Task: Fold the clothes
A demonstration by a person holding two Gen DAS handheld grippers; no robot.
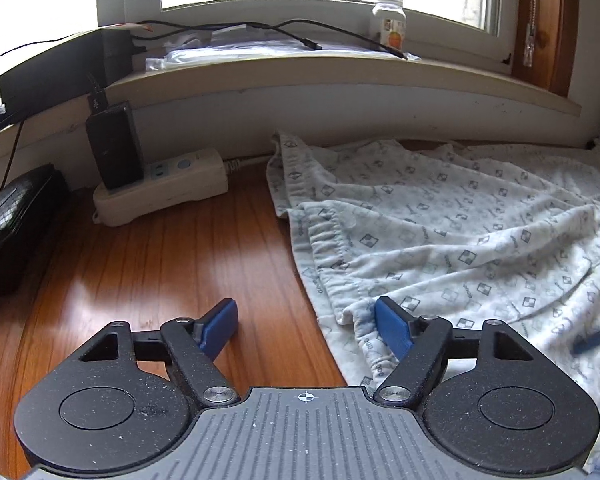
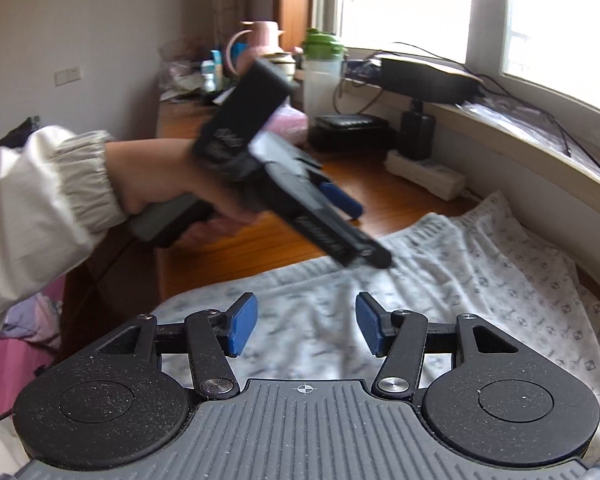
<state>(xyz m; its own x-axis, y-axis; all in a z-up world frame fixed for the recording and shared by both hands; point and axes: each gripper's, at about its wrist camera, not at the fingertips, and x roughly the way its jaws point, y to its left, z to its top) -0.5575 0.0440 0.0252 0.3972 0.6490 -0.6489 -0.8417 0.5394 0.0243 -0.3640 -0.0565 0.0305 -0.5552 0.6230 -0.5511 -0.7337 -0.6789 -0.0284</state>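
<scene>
Our left hand-held gripper (image 1: 306, 330) hangs low with its blue pads apart and nothing pressed between them; the right pad (image 1: 392, 330) sits over the near hem of the pyjama trousers (image 1: 440, 232), while the left pad is over bare wood. Our right hand-held gripper (image 2: 306, 330) also has its pads apart, hovering above the cloth with nothing clamped. In the right wrist view we see the person's hand (image 2: 168, 176), in a pale gathered sleeve (image 2: 44, 204), carrying the left tool over the trousers' edge, blurred.

The trousers, white with a small dark print, lie spread and rumpled on the wooden bench (image 1: 160, 264), reaching its back edge under the windowsill (image 1: 340, 76), the elastic waistband folded toward the middle of the bench. At the back edge to the left of them lies a white power strip (image 1: 164, 192) with a black adapter (image 1: 114, 148) plugged in. A black case (image 1: 16, 220) sits at the left edge. On the sill stand a small bottle (image 1: 390, 20) and trailing cables (image 1: 280, 32).
</scene>
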